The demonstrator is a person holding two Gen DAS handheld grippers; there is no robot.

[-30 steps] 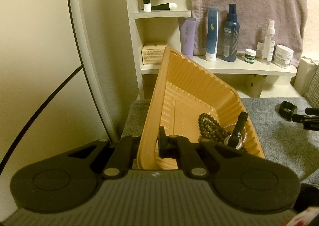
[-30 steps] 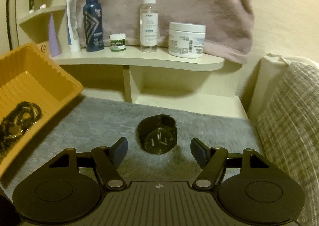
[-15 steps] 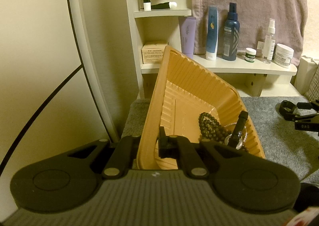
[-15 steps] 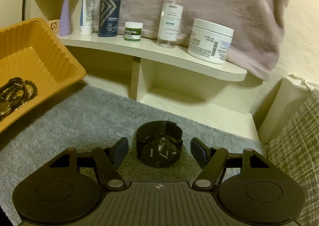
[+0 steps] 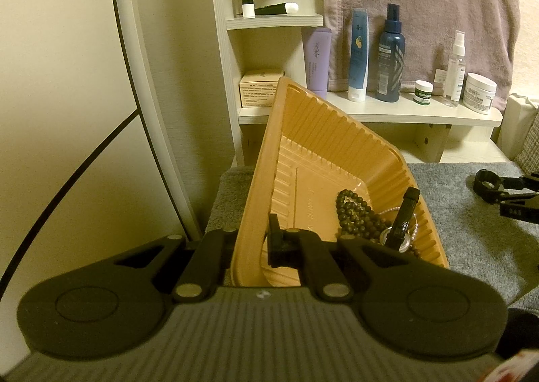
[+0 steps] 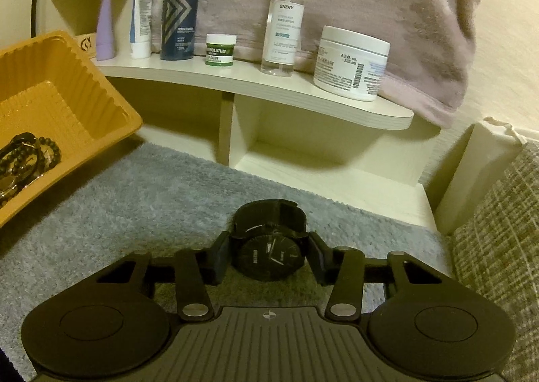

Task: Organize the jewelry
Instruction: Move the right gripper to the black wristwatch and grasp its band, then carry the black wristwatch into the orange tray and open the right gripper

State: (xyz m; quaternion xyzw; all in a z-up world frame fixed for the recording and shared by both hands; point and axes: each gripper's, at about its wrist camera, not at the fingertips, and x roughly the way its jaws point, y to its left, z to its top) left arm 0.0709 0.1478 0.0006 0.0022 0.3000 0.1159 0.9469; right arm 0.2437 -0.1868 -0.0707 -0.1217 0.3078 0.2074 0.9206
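Between the right gripper (image 6: 268,259) jaws, wide a moment ago, the black watch (image 6: 271,255) is now pinched, ready to lift; the left gripper (image 5: 251,242) clamps the tilted orange tray (image 5: 303,132) wall.

The ribbed orange plastic tray (image 6: 67,105) runs off the right wrist view at nine o'clock, cutting its dark bead bracelets (image 6: 30,156). Its near wall hides one left gripper (image 5: 251,243) finger.
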